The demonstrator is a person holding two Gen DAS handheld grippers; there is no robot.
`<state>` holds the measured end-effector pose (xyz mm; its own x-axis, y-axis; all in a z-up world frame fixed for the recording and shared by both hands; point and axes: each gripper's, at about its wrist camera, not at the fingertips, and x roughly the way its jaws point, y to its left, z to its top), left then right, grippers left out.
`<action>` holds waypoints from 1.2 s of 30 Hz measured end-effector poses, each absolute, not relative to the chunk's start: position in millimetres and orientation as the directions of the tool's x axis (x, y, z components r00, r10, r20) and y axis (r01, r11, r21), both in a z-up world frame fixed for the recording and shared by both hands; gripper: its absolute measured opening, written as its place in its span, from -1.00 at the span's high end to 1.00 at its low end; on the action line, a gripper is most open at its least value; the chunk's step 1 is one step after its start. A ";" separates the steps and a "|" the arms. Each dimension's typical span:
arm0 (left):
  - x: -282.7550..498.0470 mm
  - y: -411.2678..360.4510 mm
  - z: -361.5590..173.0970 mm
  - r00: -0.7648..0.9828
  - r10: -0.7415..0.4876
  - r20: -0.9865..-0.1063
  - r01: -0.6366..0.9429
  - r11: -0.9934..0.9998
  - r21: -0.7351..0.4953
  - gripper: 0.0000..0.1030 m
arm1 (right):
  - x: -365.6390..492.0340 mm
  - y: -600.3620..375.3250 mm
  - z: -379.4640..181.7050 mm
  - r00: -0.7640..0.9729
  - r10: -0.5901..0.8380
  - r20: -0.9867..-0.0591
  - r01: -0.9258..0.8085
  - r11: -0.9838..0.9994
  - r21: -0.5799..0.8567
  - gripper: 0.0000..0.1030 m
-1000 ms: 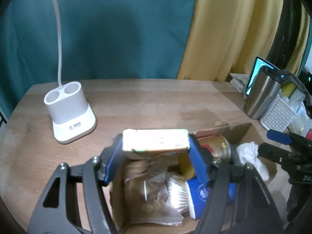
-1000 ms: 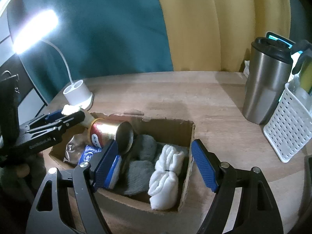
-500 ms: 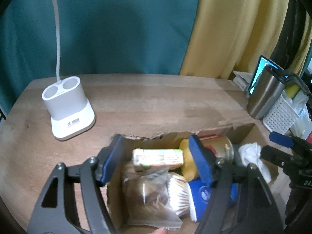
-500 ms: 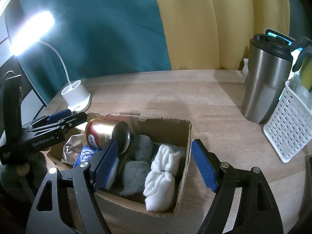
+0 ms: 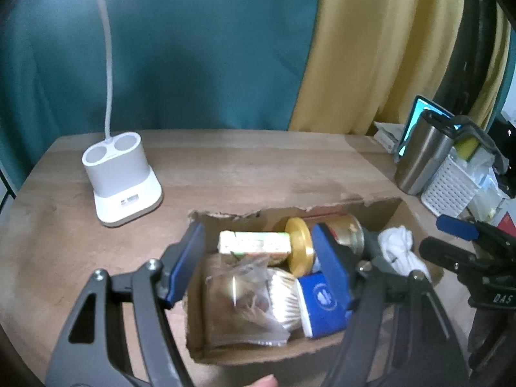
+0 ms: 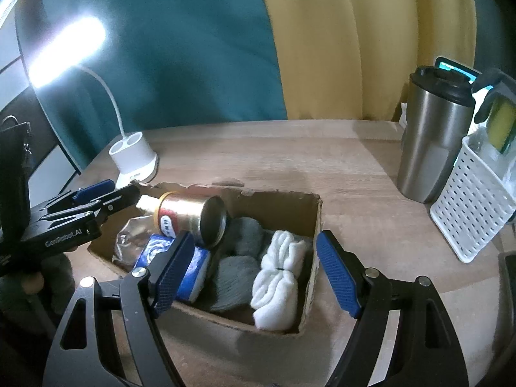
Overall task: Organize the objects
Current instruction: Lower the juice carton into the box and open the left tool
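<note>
I am hovering the left gripper point(image 5: 258, 266), jaws just opened and empty, over the small green-and-cream carton point(image 5: 254, 243) lying at the far left of the cardboard box point(image 5: 258, 353); it looks light, stiff and crushable, best pinched across its long flat sides.

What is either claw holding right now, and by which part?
Nothing. The left claw stands open above the small green and white box lying in the cardboard box; the right claw is open and empty.
</note>
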<state>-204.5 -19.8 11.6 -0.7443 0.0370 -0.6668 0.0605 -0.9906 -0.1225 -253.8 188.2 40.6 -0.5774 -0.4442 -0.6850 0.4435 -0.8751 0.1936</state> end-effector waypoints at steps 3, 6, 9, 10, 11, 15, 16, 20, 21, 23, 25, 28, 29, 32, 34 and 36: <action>-197.0 -17.8 14.1 -0.749 0.038 -0.662 0.057 -0.991 -0.122 -0.38 | -247.5 188.9 43.5 -0.581 -0.443 -0.682 0.446 -0.875 0.189 -0.57; -188.7 -17.0 16.6 -0.753 0.045 -0.657 0.054 -0.990 -0.130 -0.38 | -243.0 189.5 44.8 -0.583 -0.441 -0.682 0.444 -0.876 0.187 -0.57; -180.4 -15.7 18.3 -0.757 0.046 -0.652 0.050 -0.990 -0.129 -0.38 | -236.2 188.7 47.4 -0.586 -0.440 -0.680 0.446 -0.876 0.183 -0.57; -177.9 -15.3 18.8 -0.758 0.046 -0.651 0.050 -0.990 -0.129 -0.38 | -233.8 188.4 48.3 -0.587 -0.440 -0.680 0.447 -0.876 0.182 -0.57; -175.5 -15.0 19.3 -0.759 0.046 -0.649 0.050 -0.990 -0.128 -0.38 | -231.4 188.2 49.1 -0.588 -0.440 -0.679 0.448 -0.876 0.180 -0.57; -164.5 -14.2 18.7 -0.758 0.050 -0.650 0.046 -0.991 -0.130 -0.39 | -222.1 188.0 51.8 -0.591 -0.442 -0.675 0.449 -0.875 0.180 -0.57; -162.2 -13.9 18.8 -0.758 0.052 -0.650 0.044 -0.991 -0.130 -0.39 | -220.3 188.0 52.1 -0.591 -0.442 -0.674 0.449 -0.875 0.180 -0.57; -151.9 -12.1 18.3 -0.754 0.052 -0.655 0.041 -0.991 -0.125 -0.60 | -211.4 188.7 54.1 -0.596 -0.441 -0.671 0.449 -0.876 0.178 -0.57; -148.6 -11.9 18.4 -0.755 0.057 -0.653 0.039 -0.991 -0.131 -0.90 | -209.5 189.0 54.3 -0.598 -0.441 -0.669 0.449 -0.876 0.176 -0.57; -142.3 -11.3 19.8 -0.760 0.066 -0.647 0.033 -0.990 -0.140 -0.93 | -204.3 189.6 55.8 -0.603 -0.440 -0.666 0.448 -0.877 0.174 -0.57; -136.8 -9.4 21.0 -0.761 0.067 -0.646 0.028 -0.990 -0.136 -0.93 | -200.7 189.3 56.4 -0.606 -0.439 -0.663 0.448 -0.877 0.172 -0.57; -128.7 -8.4 22.1 -0.762 0.070 -0.643 0.028 -0.990 -0.140 -0.93 | -193.4 189.6 57.7 -0.611 -0.437 -0.660 0.448 -0.878 0.167 -0.57; -125.8 -8.1 22.5 -0.763 0.070 -0.642 0.027 -0.990 -0.140 -0.94 | -191.3 189.5 57.9 -0.613 -0.437 -0.659 0.449 -0.878 0.165 -0.57; -117.0 -6.0 24.1 -0.764 0.070 -0.641 0.025 -0.990 -0.139 -0.94 | -185.0 190.0 59.1 -0.617 -0.436 -0.656 0.449 -0.879 0.162 -0.57; -111.5 -4.6 24.3 -0.764 0.070 -0.642 0.025 -0.990 -0.137 -0.93 | -180.1 190.9 60.1 -0.620 -0.435 -0.653 0.449 -0.879 0.159 -0.57; -106.4 -3.5 24.0 -0.761 0.073 -0.645 0.023 -0.990 -0.139 -0.93 | -175.4 192.1 60.5 -0.623 -0.434 -0.651 0.448 -0.880 0.158 -0.57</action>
<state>-106.4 -3.5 24.0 -0.7608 0.0730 -0.6449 0.0232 -0.9900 -0.1395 -175.4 192.1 60.5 -0.6228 -0.4337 -0.6512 0.4480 -0.8800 0.1576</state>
